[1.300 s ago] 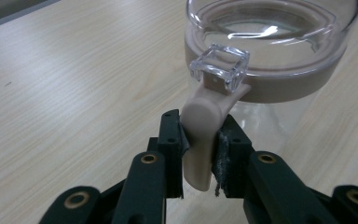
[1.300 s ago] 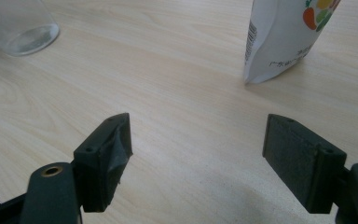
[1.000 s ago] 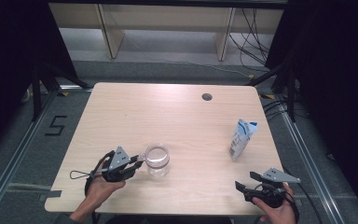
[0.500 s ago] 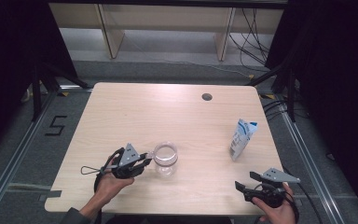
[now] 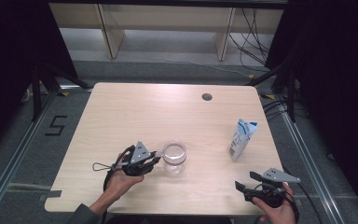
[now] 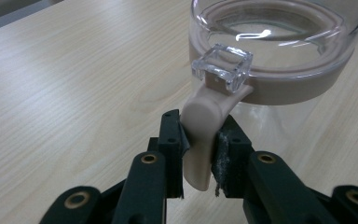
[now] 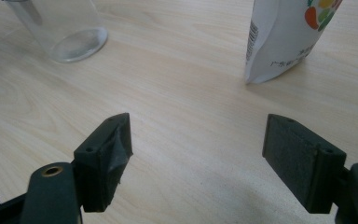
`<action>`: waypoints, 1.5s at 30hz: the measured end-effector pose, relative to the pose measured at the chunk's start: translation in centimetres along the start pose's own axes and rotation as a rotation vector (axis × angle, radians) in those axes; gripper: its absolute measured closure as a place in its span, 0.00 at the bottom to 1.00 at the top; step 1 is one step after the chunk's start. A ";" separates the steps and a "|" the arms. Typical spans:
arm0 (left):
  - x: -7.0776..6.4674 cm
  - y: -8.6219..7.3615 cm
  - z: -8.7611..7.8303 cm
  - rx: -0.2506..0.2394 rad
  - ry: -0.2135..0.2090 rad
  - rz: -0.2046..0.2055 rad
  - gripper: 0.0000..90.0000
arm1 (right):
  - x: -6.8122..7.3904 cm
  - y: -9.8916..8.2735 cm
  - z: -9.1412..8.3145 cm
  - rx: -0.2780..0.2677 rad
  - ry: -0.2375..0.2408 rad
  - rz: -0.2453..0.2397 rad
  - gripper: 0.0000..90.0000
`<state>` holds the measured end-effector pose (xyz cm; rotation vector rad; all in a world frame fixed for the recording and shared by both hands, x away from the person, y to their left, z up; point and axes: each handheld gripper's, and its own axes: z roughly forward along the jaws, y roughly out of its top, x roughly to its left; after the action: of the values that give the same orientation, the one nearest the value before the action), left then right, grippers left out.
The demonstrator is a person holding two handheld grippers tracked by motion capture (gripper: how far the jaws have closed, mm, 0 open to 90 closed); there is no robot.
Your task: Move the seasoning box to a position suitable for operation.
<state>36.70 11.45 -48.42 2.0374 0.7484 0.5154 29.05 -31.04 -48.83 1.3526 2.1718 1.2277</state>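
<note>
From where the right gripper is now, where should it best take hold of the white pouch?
Probably grip the pouch across its flat upper body, near the top, coming level from the right gripper's near side. It stands upright, narrow and thin, and the open jaws look wider than it.
</note>
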 end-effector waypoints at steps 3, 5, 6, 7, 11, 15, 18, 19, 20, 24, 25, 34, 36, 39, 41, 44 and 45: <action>0.0 0.0 0.1 -0.001 -0.007 0.005 0.83 | 0.0 0.0 0.0 -0.001 -0.002 -0.003 0.28; 0.0 0.1 0.2 0.000 -0.002 0.007 0.83 | 0.0 0.0 0.0 -0.002 -0.003 -0.008 0.28; 0.1 0.1 0.3 0.001 -0.001 0.001 0.83 | -0.3 0.0 0.1 -0.014 -0.008 -0.040 0.28; 0.1 0.1 0.3 0.001 -0.001 0.001 0.83 | -0.3 0.0 0.1 -0.014 -0.008 -0.040 0.28; 0.3 0.3 0.5 0.010 0.005 0.020 0.83 | -0.2 0.0 0.1 -0.011 -0.001 -0.031 0.28; 0.4 0.4 0.9 0.002 0.011 0.013 0.84 | -0.2 0.0 0.1 -0.010 -0.005 -0.031 0.28; 0.5 0.5 1.0 0.009 0.015 0.016 0.84 | -0.3 0.0 0.1 -0.013 0.002 -0.033 0.28; 0.6 0.5 1.1 0.010 0.014 0.023 0.84 | -0.3 0.0 0.1 -0.012 0.001 -0.032 0.28; 0.6 0.5 1.1 0.010 0.014 0.023 0.84 | -0.3 0.0 0.1 -0.012 0.001 -0.032 0.28; 0.5 0.6 1.3 0.003 0.021 0.008 0.84 | -0.1 0.0 0.1 -0.001 0.000 -0.010 0.28; 0.5 0.7 1.5 -0.007 0.017 0.005 0.84 | -0.1 0.0 0.1 -0.001 0.000 -0.010 0.28; 0.4 0.8 1.6 0.006 0.026 0.007 0.84 | -0.3 0.1 0.1 -0.011 -0.007 -0.040 0.28; 0.4 0.7 1.6 0.000 0.021 0.000 0.84 | -0.2 0.0 0.2 -0.006 0.005 -0.026 0.28; 0.4 0.7 1.6 -0.010 0.011 -0.006 0.84 | -0.2 0.0 0.1 -0.003 0.000 -0.020 0.28; 0.4 0.7 1.4 -0.016 0.007 -0.029 0.78 | -0.3 0.0 0.1 -0.011 -0.005 -0.040 0.28; 0.4 0.6 0.9 -0.020 -0.002 -0.007 0.66 | -0.2 0.0 0.1 -0.005 0.000 -0.035 0.28; 0.6 0.6 0.5 -0.010 -0.007 0.005 0.62 | -0.3 0.0 0.1 -0.010 -0.002 -0.047 0.28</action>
<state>37.60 11.27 -48.15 2.0313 0.7356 0.5133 29.29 -31.20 -48.95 1.2904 2.1804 1.2179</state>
